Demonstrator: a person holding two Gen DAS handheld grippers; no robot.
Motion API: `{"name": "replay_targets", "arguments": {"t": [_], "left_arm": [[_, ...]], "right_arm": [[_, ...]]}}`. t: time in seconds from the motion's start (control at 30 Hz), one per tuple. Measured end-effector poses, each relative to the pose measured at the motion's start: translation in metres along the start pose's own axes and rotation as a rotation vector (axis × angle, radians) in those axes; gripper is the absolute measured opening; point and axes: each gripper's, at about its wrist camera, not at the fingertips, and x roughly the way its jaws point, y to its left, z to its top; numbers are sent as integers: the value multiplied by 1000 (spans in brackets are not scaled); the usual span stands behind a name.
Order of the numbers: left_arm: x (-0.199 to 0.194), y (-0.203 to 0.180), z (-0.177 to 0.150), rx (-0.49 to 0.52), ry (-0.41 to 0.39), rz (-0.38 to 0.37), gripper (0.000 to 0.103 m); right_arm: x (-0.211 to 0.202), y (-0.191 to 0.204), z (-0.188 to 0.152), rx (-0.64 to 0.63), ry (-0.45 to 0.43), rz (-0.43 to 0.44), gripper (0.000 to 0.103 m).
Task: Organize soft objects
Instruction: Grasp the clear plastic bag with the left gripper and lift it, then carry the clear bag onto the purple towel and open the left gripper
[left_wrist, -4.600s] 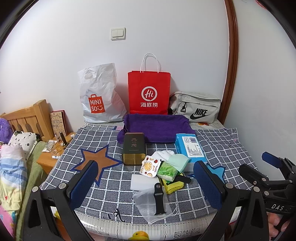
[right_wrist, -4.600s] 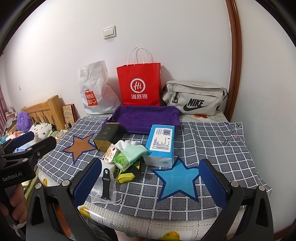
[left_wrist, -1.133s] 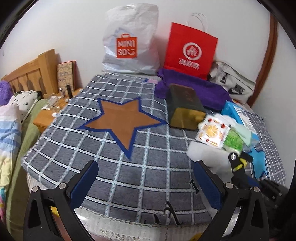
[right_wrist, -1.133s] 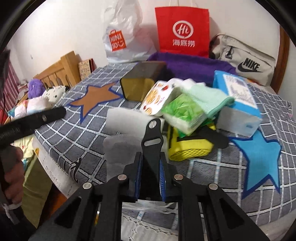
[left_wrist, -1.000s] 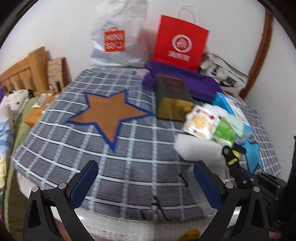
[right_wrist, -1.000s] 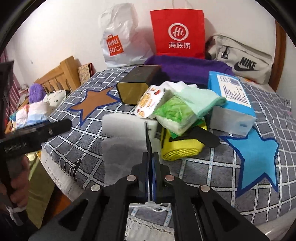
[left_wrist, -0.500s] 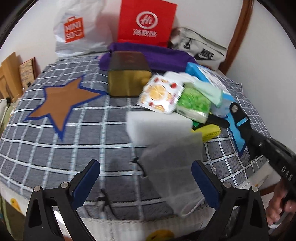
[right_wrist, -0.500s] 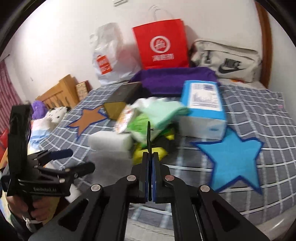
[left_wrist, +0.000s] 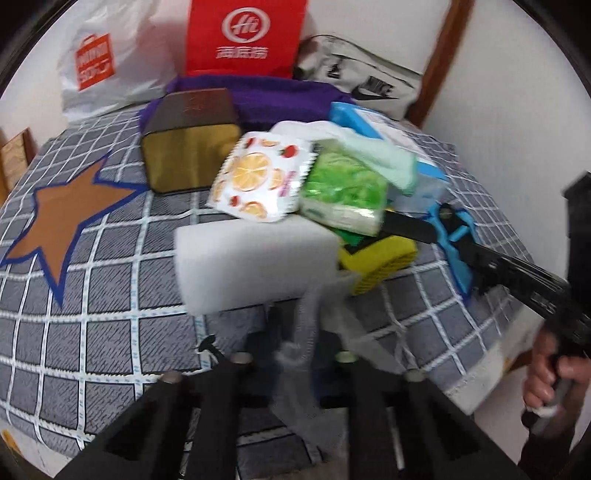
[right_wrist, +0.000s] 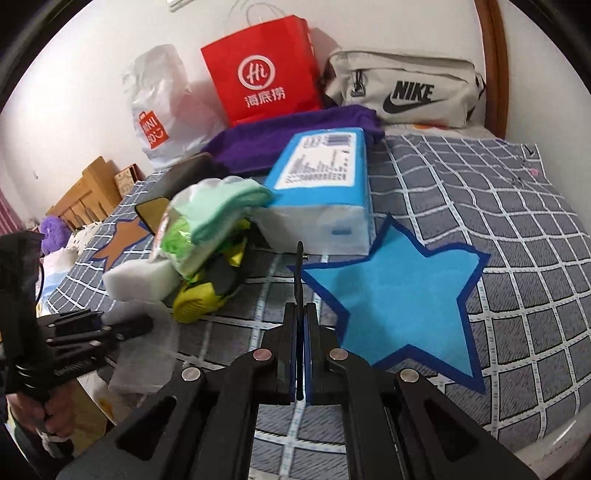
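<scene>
- Left wrist view: my left gripper (left_wrist: 299, 354) is pressed together on the translucent mesh pouch (left_wrist: 314, 332), whose fabric bunches up between the fingers at the near edge of the checked bed cover (left_wrist: 110, 325).
- The white sponge block (left_wrist: 255, 266) lies on the cover just beyond the pouch.
- Behind it sits a heap: the fruit-print packet (left_wrist: 260, 181) leaning on the green tissue pack (left_wrist: 343, 192), a mint cloth (left_wrist: 384, 158) on top, and a yellow mesh item (left_wrist: 380, 266) underneath.
- The gold-fronted dark box (left_wrist: 190, 147) stands left of the heap, beside the brown star (left_wrist: 62, 218).
- My right gripper (left_wrist: 448, 219) reaches in from the right over the yellow item; this view is too blurred to show how its fingers stand.
- Right wrist view: my right gripper (right_wrist: 300, 332) is pinched on the black watch strap (right_wrist: 298, 273), which stands edge-on and upright out of the fingers.
- The strap is held above the near left point of the blue star (right_wrist: 399, 291), in front of the blue tissue pack (right_wrist: 325, 181).
- The heap of soft things lies to the left, with the white sponge block (right_wrist: 140, 277) at its near side.
- My left gripper (right_wrist: 122, 328) shows at the left edge, holding the pouch (right_wrist: 144, 354) at the bed's edge.
- At the back, the purple towel (right_wrist: 280, 136) lies before the red paper bag (right_wrist: 262, 70) and the grey Nike bag (right_wrist: 402, 88).
</scene>
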Motion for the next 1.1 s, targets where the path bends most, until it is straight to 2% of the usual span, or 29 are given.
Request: {"name": "replay_targets", "arguments": {"t": [0.2,0.43,0.53,0.83,1.1], "left_arm": [[-30,-7,8,29,-37,-32,10],[-56,-9,26,38,-96,18,10],[-62,-2,36,11,-112,33,10],[-71,12,84,-50,-164,83,9],[-72,30,132,-87,-196,75,9]], "right_arm": [[-1,-6,0,-18,13,-5,3],[-18,-12,12,-11,-23,6,3],[-28,-12,22,-11,-42,28,3],[-42,-4,72,-43,-73,66,3],[-28,1,128,-67,-93,90,3]]}}
